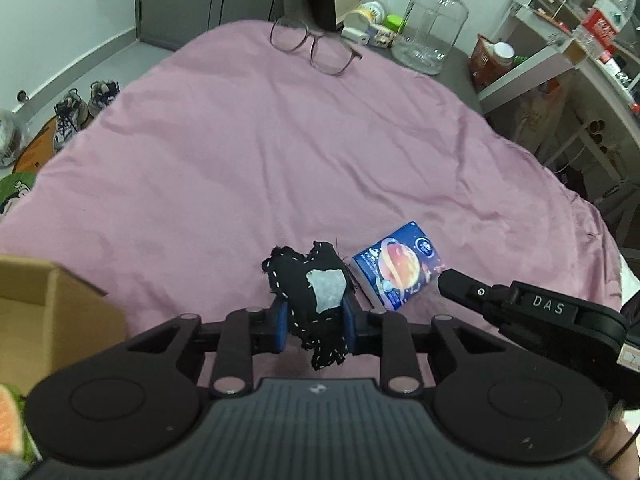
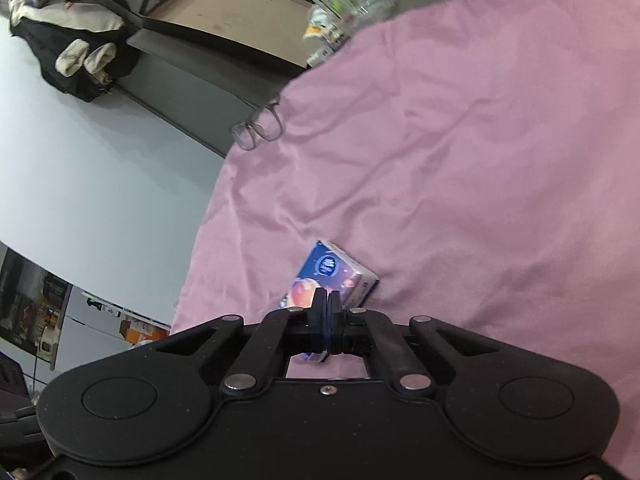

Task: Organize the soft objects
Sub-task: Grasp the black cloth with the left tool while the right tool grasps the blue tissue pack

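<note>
My left gripper (image 1: 314, 316) is shut on a black stitched soft toy with a grey patch (image 1: 316, 284), held just above the pink bedsheet (image 1: 260, 152). A blue tissue pack with a planet print (image 1: 400, 266) lies on the sheet just right of the toy. My right gripper (image 1: 448, 278) comes in from the right, its tip beside the pack. In the right wrist view my right gripper (image 2: 327, 300) is shut and empty, with its tips right over the tissue pack (image 2: 340, 276).
An open cardboard box (image 1: 52, 300) stands at the left. Glasses (image 1: 316, 46) lie at the far edge of the sheet, and show in the right wrist view (image 2: 260, 128). A clear jar (image 1: 432, 28) and shelves (image 1: 560, 52) stand beyond. Shoes (image 1: 76, 112) are on the floor.
</note>
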Demonstrator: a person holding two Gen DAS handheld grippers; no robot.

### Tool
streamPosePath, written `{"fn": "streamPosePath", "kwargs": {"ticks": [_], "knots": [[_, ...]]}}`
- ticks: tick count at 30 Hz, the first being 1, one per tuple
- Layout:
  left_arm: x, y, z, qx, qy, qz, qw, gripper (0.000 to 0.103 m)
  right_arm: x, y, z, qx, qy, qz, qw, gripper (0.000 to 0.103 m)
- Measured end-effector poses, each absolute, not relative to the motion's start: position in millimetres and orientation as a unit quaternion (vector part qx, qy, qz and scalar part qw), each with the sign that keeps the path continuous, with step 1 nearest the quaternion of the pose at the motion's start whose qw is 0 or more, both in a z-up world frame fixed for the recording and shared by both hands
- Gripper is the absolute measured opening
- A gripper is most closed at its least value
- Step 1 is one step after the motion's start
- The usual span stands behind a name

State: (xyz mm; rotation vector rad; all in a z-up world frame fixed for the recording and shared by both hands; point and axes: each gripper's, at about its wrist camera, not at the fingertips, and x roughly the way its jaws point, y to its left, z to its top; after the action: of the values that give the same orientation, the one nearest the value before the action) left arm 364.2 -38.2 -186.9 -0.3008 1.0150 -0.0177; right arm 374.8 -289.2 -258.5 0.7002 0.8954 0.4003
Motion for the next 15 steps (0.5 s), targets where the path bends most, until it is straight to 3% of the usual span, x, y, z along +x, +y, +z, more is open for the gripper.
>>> {"fn": "streamPosePath", "kwargs": {"ticks": [2, 6, 15], "knots": [[357, -36, -179, -0.142, 0.480, -0.011, 0.865, 0.026, 376, -289, -260, 0.341, 0.431, 0.182, 0.816, 0.003], [349, -33, -172, -0.149, 0.476, -0.007, 0.867, 0.026, 379, -287, -270, 0.372, 0.446, 0.185, 0.793, 0.033], [350, -38, -168, -0.144, 0.474, -0.005, 0.869, 0.026, 383, -287, -292, 0.399, 0.457, 0.185, 0.773, 0.032]]}}
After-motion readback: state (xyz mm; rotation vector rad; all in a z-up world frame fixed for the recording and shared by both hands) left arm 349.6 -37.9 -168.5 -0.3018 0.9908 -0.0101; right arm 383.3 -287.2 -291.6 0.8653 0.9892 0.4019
